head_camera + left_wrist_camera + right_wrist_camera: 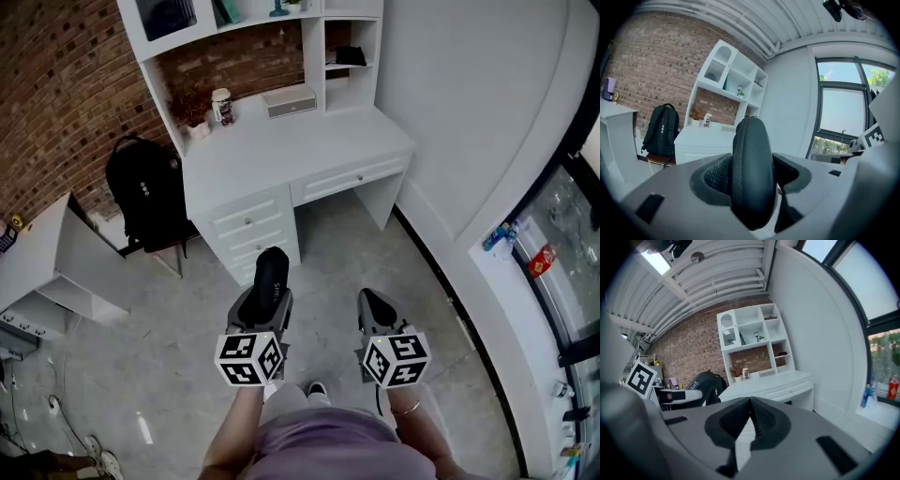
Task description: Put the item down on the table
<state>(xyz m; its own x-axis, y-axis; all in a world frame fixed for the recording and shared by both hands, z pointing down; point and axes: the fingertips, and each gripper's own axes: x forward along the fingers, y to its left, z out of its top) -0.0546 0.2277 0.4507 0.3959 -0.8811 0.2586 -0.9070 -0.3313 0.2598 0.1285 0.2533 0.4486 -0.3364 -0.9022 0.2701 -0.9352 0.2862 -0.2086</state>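
Fingers (716,174) of the left gripper (266,306) are clamped on a black zip case (751,173), held edge-up in mid-air. Right gripper (749,420) is closed w/ nothing in it. Task hardly begun, I'd say: the case is well apart from the desk (281,155), so carry + set-down remain. Desk top is white, mostly bare; cup (222,106) and box (288,100) sit at its back edge. Brick wall, grey floor, backpack (143,192) by the desk's left side.

Your item is a black oval case (265,281) with a hard shell and a zip seam round its rim. It stands on edge, clamped in your left gripper (262,314), in the air and well apart from the white tabletop (291,155).
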